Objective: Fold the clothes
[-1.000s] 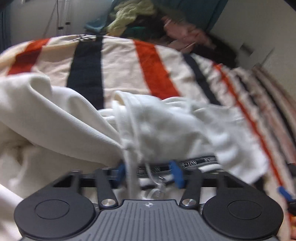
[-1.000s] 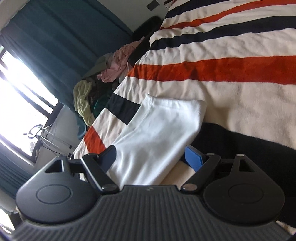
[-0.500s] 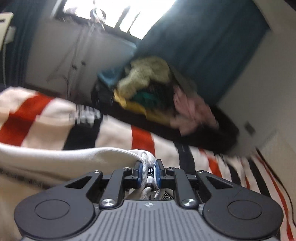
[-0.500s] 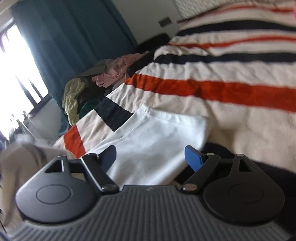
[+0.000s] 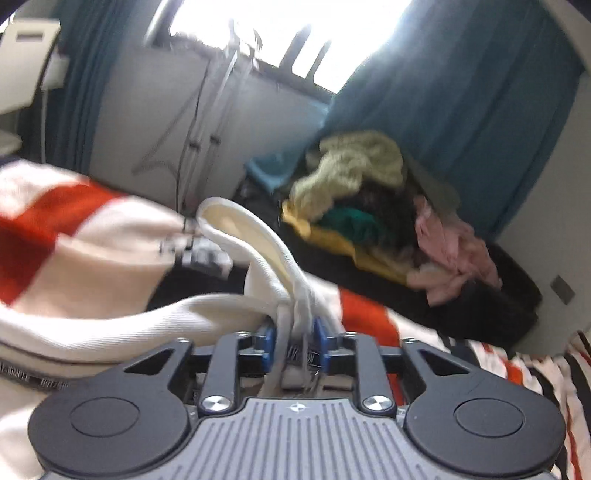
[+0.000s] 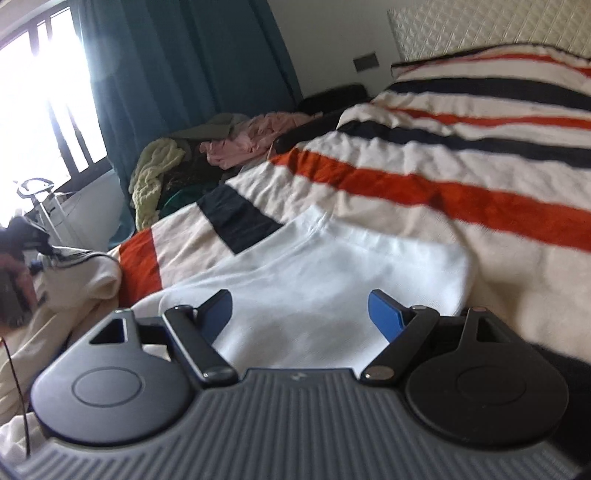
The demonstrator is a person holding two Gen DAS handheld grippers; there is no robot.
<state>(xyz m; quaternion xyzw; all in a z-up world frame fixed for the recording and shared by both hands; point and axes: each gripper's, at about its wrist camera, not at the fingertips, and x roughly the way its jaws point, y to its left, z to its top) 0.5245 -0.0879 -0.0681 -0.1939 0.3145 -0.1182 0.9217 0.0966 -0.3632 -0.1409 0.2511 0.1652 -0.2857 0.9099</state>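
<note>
My left gripper (image 5: 294, 334) is shut on the waistband and drawstring of a cream-white garment (image 5: 236, 240), lifted above the bed; the cloth loops up ahead of the fingers and hangs away to the left. In the right wrist view my right gripper (image 6: 301, 308) is open and empty, its blue pads apart just over a flat white folded garment (image 6: 332, 266) lying on the striped bedspread (image 6: 461, 192). The lifted cream garment also shows at the left of the right wrist view (image 6: 81, 273).
A pile of clothes (image 5: 373, 206), green, yellow and pink, lies on a dark bench beside the bed; it also shows in the right wrist view (image 6: 207, 155). Teal curtains (image 6: 177, 74) and a bright window stand behind. A white headboard (image 6: 487, 26) is at far right.
My left gripper closed on the cream garment's waistband and lifted it, tilting up from the bed toward the window. My right gripper stayed open over the white garment, tilting to a more level view.
</note>
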